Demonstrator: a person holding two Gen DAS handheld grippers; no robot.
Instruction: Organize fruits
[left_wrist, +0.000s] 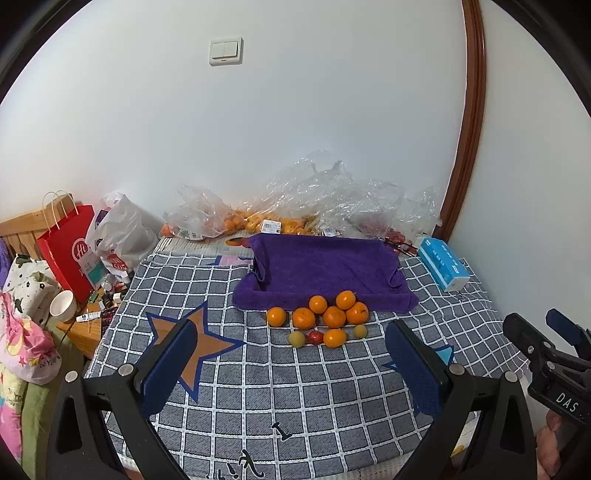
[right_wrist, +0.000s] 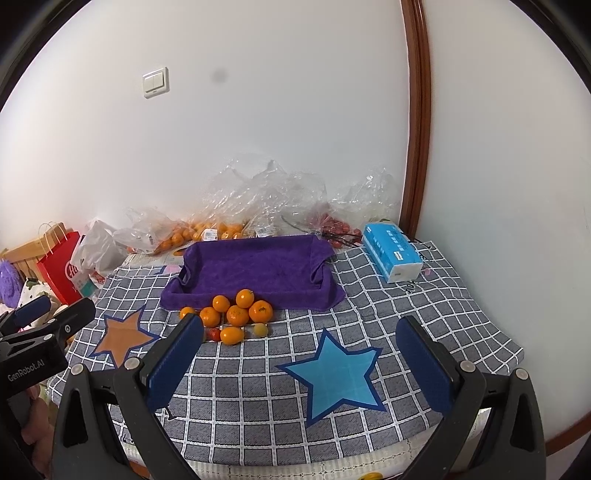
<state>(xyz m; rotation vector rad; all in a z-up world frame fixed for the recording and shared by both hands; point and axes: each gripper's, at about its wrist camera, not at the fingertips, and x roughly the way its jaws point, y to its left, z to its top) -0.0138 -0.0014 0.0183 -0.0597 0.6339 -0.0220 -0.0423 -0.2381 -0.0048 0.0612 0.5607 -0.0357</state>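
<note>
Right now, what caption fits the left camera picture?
Open left gripper faces loose oranges before an empty purple tray.

The left hand-held gripper (left_wrist: 290, 363) is level and points forward, its two blue-padded fingers (left_wrist: 170, 365) spread wide with nothing between them. The right hand-held gripper (right_wrist: 301, 363) is in the same pose beside it, its jaws equally wide apart and empty, blue pads (right_wrist: 424, 365) facing inward. Each gripper shows at the edge of the other's view. A bit of the person's hand (left_wrist: 550, 443) wraps the right gripper's handle from below.
</note>
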